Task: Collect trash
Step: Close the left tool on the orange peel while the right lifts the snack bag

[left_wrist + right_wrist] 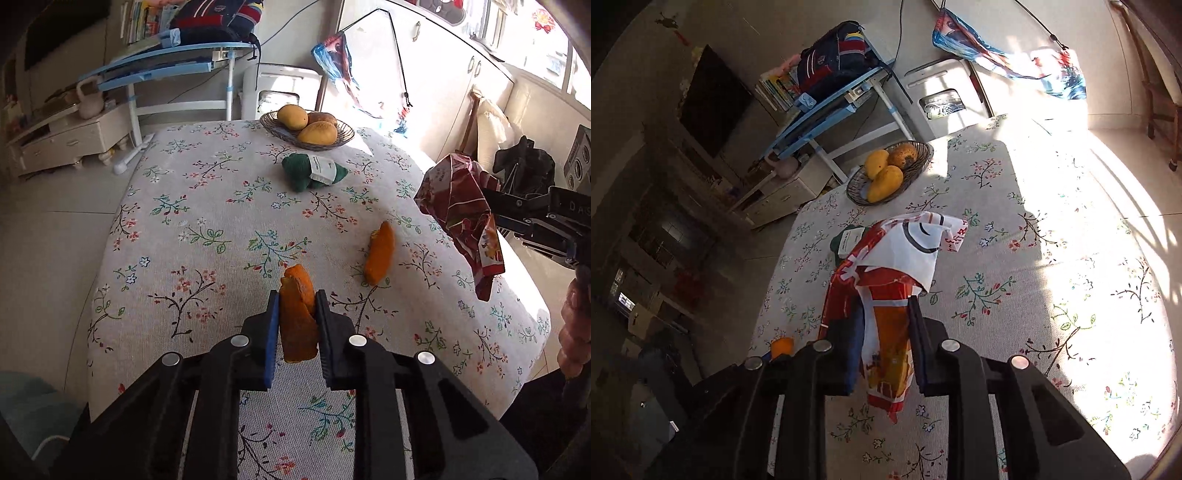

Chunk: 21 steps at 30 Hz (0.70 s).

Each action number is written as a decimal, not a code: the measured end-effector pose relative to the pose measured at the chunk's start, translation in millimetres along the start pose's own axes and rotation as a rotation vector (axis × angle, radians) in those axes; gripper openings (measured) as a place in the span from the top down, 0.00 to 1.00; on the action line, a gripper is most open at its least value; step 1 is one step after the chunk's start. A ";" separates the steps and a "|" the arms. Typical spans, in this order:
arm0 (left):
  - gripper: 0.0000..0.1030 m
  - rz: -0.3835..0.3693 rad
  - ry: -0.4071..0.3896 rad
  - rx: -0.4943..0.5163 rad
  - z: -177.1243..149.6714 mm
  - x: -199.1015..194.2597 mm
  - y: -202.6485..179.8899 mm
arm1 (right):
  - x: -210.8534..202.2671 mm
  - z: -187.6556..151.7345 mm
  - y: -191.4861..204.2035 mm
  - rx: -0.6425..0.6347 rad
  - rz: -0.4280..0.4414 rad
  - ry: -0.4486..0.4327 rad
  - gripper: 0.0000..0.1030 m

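Note:
My left gripper (pixel 297 301) is shut on an orange mango peel (pixel 297 325) and holds it above the floral tablecloth (pixel 207 229). A second orange peel (pixel 380 253) lies on the cloth to the right of it. My right gripper (pixel 884 310) is shut on a crumpled red and white snack wrapper (pixel 894 266), held above the table. The same wrapper (pixel 461 206) shows in the left wrist view at the right, hanging from the right gripper (pixel 496 218). An orange bit of peel (pixel 782 347) shows at the lower left in the right wrist view.
A wicker basket (pixel 273 127) with three mangoes stands at the table's far edge, also in the right wrist view (pixel 919 162). A dark green rolled cloth with a paper label (pixel 314 171) lies in front of it. A blue desk (pixel 166 62) and white appliance (pixel 284 85) stand beyond.

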State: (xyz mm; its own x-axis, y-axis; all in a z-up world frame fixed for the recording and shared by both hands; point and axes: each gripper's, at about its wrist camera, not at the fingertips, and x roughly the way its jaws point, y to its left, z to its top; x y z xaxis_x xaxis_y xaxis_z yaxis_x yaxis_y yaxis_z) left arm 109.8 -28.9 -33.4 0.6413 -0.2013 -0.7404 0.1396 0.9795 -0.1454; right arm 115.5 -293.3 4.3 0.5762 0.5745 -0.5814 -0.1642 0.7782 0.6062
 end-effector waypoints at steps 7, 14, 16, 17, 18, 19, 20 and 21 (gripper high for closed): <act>0.82 -0.039 -0.015 0.011 -6.7 -12.5 -1.6 | -31.5 -26.2 -13.6 0.167 0.142 -0.067 0.77; 0.82 -0.067 -0.049 0.019 -22.6 -28.7 -0.5 | -40.8 -42.8 11.8 0.093 0.097 -0.087 0.77; 0.82 -0.066 -0.061 0.027 -28.4 -35.0 -0.4 | -40.0 -48.3 20.6 0.071 0.090 -0.085 0.77; 0.82 -0.064 -0.065 0.033 -30.9 -38.0 -0.5 | -40.0 -48.3 20.6 0.071 0.090 -0.085 0.77; 0.82 -0.063 -0.070 0.039 -33.5 -41.2 -0.7 | -40.9 -52.5 24.7 0.060 0.088 -0.087 0.77; 0.82 -0.062 -0.073 0.044 -36.3 -44.6 -0.8 | -42.2 -57.0 29.0 0.049 0.089 -0.092 0.77; 0.82 -0.060 -0.075 0.051 -38.9 -48.4 -1.0 | -44.2 -62.3 33.3 0.037 0.090 -0.097 0.77; 0.82 -0.055 -0.080 0.057 -41.5 -52.7 -1.0 | -46.4 -67.8 37.2 0.025 0.089 -0.102 0.77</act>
State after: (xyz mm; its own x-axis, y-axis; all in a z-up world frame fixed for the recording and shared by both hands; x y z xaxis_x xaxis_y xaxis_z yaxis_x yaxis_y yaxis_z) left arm 44.5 -18.8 -21.4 0.6895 -0.2573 -0.6770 0.2178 0.9652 -0.1450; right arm 28.4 -273.9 17.0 0.6387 0.6114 -0.4672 -0.1993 0.7178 0.6671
